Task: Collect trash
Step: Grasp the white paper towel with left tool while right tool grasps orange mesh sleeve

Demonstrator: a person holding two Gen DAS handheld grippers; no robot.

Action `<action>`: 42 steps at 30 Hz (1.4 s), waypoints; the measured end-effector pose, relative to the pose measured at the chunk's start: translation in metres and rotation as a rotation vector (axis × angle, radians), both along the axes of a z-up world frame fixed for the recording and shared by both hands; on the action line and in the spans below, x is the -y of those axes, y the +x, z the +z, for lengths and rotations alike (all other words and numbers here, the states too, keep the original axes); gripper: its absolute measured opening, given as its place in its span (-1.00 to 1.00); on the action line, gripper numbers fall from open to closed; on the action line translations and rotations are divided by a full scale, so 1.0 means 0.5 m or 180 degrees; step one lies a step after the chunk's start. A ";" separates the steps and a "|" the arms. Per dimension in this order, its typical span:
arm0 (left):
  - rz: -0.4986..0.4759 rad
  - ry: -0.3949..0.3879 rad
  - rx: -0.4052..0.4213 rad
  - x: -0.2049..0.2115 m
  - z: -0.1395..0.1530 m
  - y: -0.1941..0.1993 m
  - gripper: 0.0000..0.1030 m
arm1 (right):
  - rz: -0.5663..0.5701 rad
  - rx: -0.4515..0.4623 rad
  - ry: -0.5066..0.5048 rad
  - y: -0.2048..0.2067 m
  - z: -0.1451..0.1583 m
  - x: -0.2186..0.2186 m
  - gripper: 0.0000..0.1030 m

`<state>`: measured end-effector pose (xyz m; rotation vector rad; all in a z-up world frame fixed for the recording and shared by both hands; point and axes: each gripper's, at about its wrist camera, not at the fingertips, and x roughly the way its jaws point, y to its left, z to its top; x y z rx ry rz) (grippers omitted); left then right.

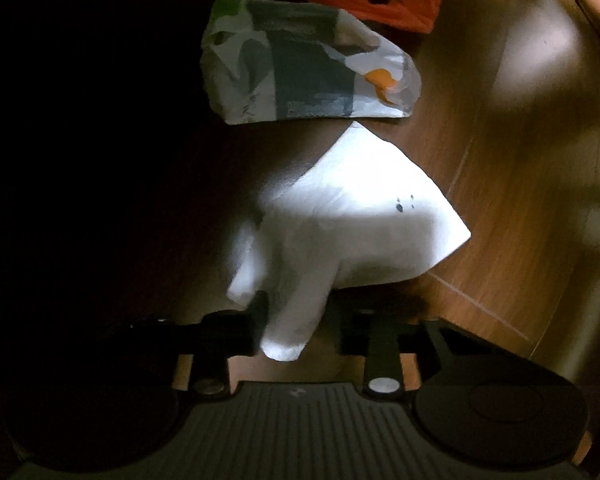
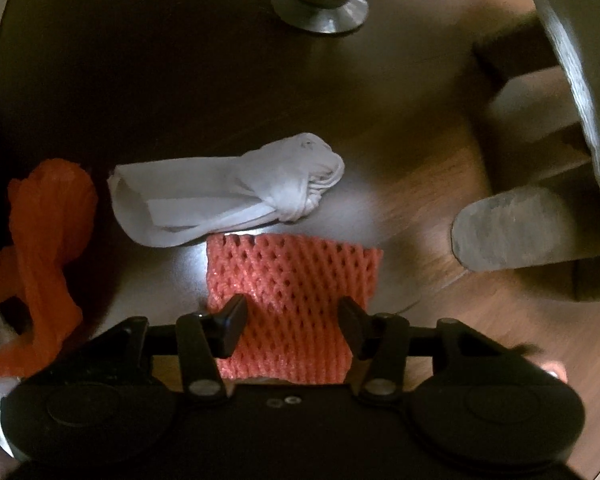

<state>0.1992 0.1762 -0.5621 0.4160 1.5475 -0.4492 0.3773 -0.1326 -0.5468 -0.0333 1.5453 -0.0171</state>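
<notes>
Honestly, I can't read any print: wrapper (image 1: pixel 300 60) in the upper centre of the left view shows only green, dark and orange patches. Below it, white tissue (image 1: pixel 352 216), a few ink specks, mid-frame on the wood floor (image 1: pixel 520 240). Left gripper (image 1: pixel 300 316) is narrowed, pinching the tissue's lower corner. Right gripper (image 2: pixel 292 320) is wide, straddling the red foam net (image 2: pixel 292 280) at lower centre; I see no clear squeeze. White bag (image 2: pixel 228 196) lies above the net.

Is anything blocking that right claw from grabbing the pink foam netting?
Nothing visible does. The right gripper has its jaws open on either side of the pink foam net, with no object between pads and net. The white knotted bag lies just beyond it.
</notes>
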 end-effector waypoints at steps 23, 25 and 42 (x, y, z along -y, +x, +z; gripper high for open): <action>0.0619 -0.0154 0.0084 -0.042 0.157 -0.003 -0.74 | 0.0463 0.0279 0.0445 -0.029 0.099 0.008 -0.23; 0.0680 -0.0191 0.0072 -0.032 0.148 -0.012 -0.74 | 0.0432 0.0267 0.0413 -0.024 0.092 0.018 -0.15; 0.1274 -0.0462 -0.0186 -0.047 0.105 -0.025 -0.74 | -0.0030 0.0056 0.0420 0.001 -0.016 0.075 -0.10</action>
